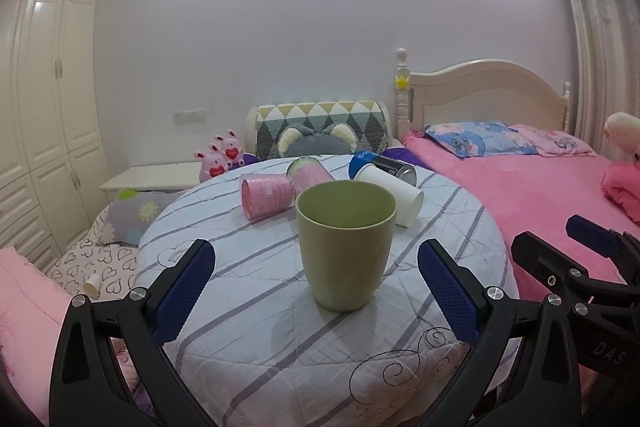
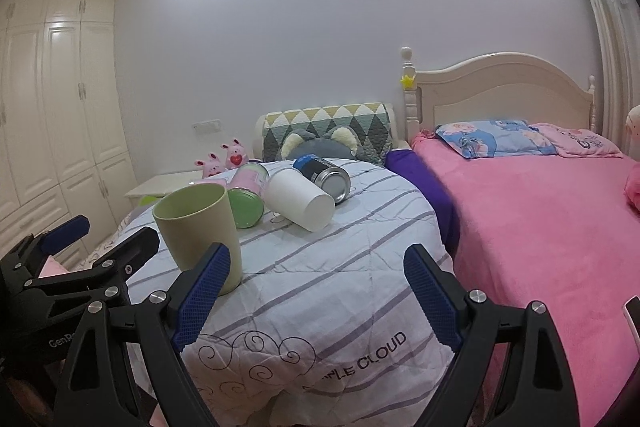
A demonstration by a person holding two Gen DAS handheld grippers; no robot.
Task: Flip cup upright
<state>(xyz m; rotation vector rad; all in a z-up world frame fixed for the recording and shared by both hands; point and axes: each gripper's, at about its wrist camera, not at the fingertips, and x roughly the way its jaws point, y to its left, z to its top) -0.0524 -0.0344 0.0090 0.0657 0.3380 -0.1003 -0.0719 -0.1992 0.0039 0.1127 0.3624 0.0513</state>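
Note:
An olive-green cup [image 1: 345, 245] stands upright, mouth up, on the round table with a striped quilted cover [image 1: 280, 327]. My left gripper [image 1: 316, 291] is open, its blue pads on either side of the cup and a little nearer to me, not touching it. In the right wrist view the cup [image 2: 200, 233] stands at the left, just beyond the left fingertip. My right gripper [image 2: 318, 299] is open and empty over the table's front part [image 2: 340, 267]. The right gripper also shows at the right edge of the left wrist view [image 1: 592, 259].
Behind the cup lie a white cup on its side [image 1: 394, 193], a pink can [image 1: 266, 199], a second pink can [image 1: 308, 173] and a blue and silver can [image 1: 384, 165]. A pink bed [image 2: 540, 211] is right of the table, a wardrobe [image 1: 40, 131] at the left.

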